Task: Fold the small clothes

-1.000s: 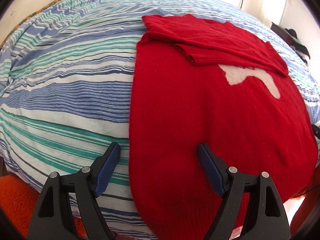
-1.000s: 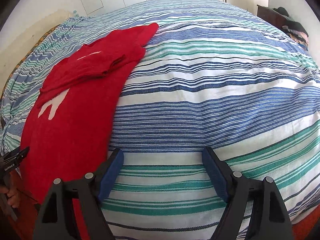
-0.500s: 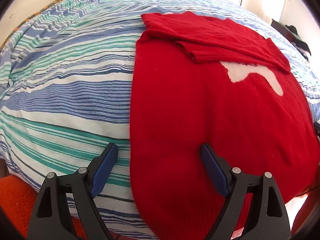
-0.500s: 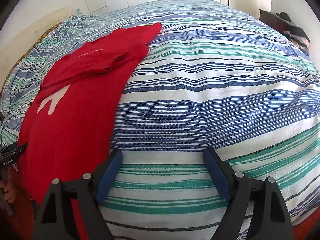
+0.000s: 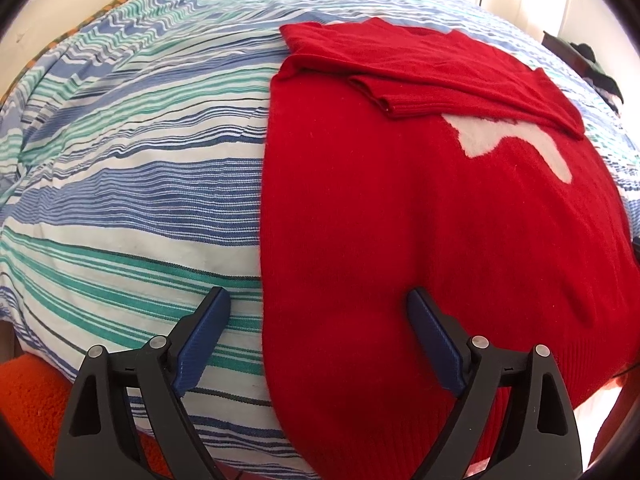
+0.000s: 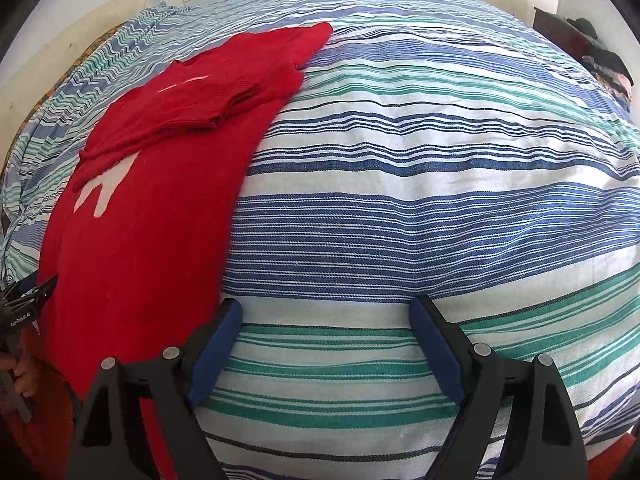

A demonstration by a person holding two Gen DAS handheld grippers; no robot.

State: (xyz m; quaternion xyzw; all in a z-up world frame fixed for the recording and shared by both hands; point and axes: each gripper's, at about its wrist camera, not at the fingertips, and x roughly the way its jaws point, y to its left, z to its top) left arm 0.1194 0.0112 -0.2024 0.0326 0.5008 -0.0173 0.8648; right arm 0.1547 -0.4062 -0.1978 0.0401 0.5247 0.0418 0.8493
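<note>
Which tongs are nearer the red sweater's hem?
Left. The left tongs straddle the red sweater edge near its hem; the right tongs hover over striped bedspread beside it.

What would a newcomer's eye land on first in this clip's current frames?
The red sweater dominates: it lies flat on the striped bedspread, both sleeves folded across its upper part, a white motif peeking out below them. The open left gripper straddles the sweater's left edge near the hem. The open right gripper hangs over bare bedspread, just right of the sweater.
</note>
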